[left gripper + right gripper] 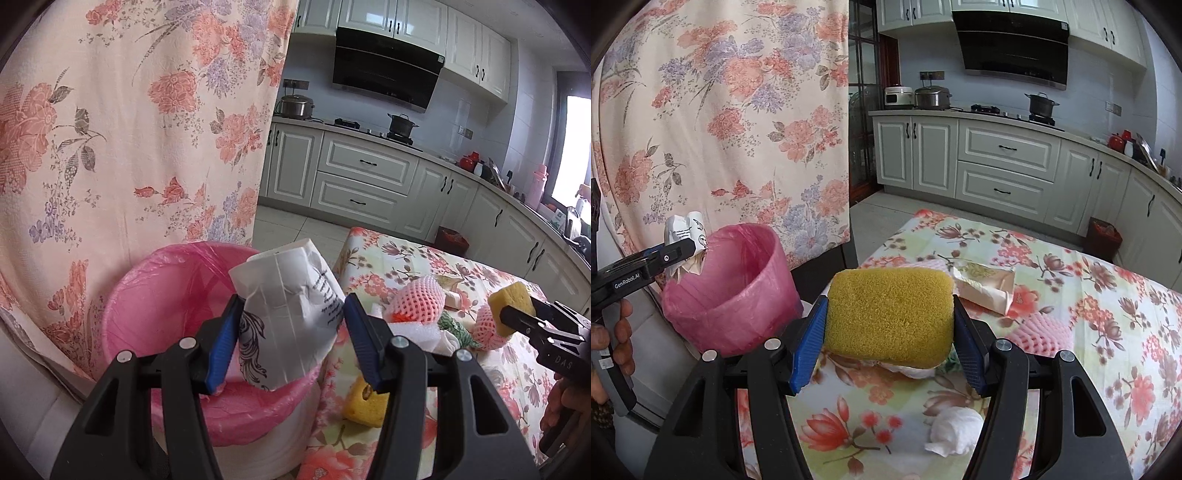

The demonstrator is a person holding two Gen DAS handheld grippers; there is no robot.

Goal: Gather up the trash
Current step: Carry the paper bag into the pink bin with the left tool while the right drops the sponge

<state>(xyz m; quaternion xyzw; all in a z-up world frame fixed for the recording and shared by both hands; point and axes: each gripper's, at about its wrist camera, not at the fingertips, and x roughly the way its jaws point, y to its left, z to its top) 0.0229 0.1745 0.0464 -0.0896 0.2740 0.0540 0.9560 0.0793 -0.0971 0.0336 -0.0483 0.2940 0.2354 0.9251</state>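
Left tool [290,332]: pitched downward, blue pads [221,343] pressed on both sides of a crumpled paper bag [284,314]. Right tool [890,332]: likewise pitched downward, pads clamped on a sponge [890,314]. A hand [617,332] grips the left tool's handle.

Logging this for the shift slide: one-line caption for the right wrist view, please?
Right gripper clamps a yellow sponge above the floral table, pink-lined bin at left.

Left wrist view looks down along its fingers, close over the pink-lined bin [162,317]; right wrist view sits close over the flowered table [1052,295], facing the kitchen cabinets [1004,166]; both share bin, table and cabinets.
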